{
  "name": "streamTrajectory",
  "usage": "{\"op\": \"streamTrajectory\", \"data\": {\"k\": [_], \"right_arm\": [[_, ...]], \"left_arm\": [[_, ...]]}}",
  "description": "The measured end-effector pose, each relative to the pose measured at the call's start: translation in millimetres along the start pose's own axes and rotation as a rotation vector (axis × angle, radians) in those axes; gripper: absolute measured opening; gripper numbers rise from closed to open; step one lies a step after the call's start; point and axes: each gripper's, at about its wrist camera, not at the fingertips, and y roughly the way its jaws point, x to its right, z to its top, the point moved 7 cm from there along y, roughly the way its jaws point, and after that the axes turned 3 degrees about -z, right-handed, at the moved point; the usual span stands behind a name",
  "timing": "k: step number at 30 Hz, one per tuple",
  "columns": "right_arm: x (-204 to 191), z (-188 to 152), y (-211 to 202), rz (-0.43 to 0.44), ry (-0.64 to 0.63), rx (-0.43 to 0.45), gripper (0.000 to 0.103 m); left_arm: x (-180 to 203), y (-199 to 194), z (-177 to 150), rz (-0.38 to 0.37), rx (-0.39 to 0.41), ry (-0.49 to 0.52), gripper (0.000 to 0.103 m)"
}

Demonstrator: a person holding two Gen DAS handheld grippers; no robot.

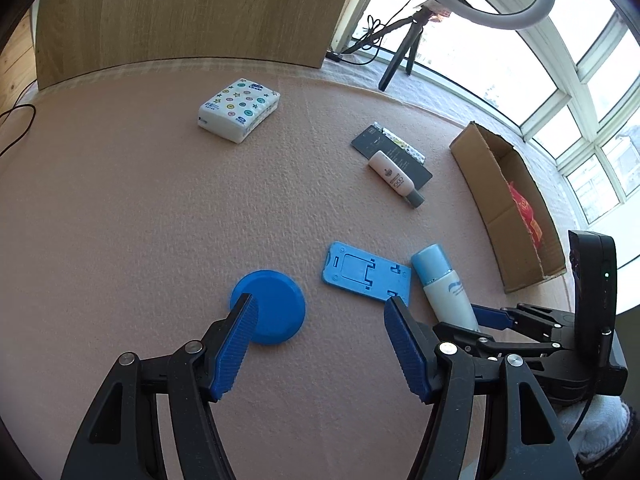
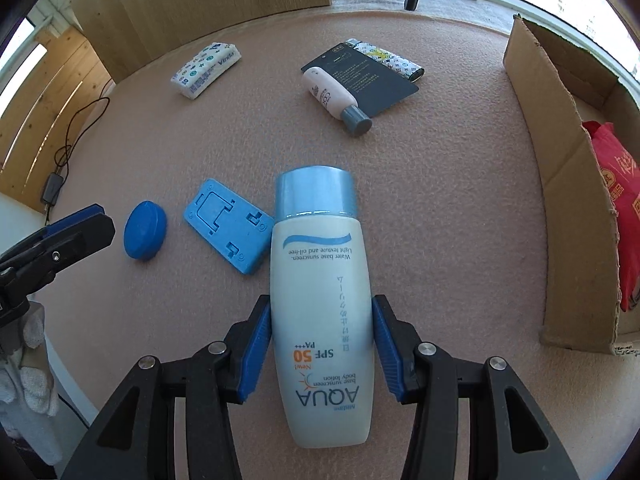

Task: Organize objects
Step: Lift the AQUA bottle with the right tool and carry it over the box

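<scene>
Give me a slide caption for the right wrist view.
Right gripper closed on a white sunscreen bottle with pale blue cap, lying on pink felt table beside a blue plastic phone stand.

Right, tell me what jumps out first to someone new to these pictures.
The big AQUA sunscreen bottle fills the right wrist view, lying between the right gripper, whose jaws touch its sides. Just left of it lie the blue phone stand and blue round lid. On the right stands the cardboard box holding a red packet.

Both grippers, left gripper [image 1: 318, 310] and right gripper [image 2: 322, 320], show black linkage arms, silver rivets and ribbed blue pads [image 1: 234, 350]; a white knitted glove [image 1: 596, 424] appears.
</scene>
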Motion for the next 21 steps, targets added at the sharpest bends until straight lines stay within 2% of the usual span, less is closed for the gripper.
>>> {"op": "streamTrajectory", "data": {"k": [4,7,11,14,21], "right_arm": [[-5.3,-14.2,-5.1,0.03,0.019,-0.009,0.046],[-8.4,-18.9,-9.4,0.065,0.026,-0.015,0.056],[-6.4,-14.1,-19.7,0.07,0.03,0.028,0.056],[4.4,-6.9,-25.3,0.101,0.07,0.052,0.056],[17.4,5.3,-20.1,0.16,0.1,0.037,0.056]], "left_arm": [[2.1,3.9,-7.9,-0.008,-0.019,0.009,0.069],[3.9,5.6,-14.5,-0.015,-0.032,0.008,0.069],[20.9,13.8,-24.5,-0.046,-0.057,0.04,0.069],[37.9,22.4,-33.6,-0.104,-0.087,0.041,0.068],[80.4,43.2,-50.8,-0.196,-0.145,0.064,0.068]]}}
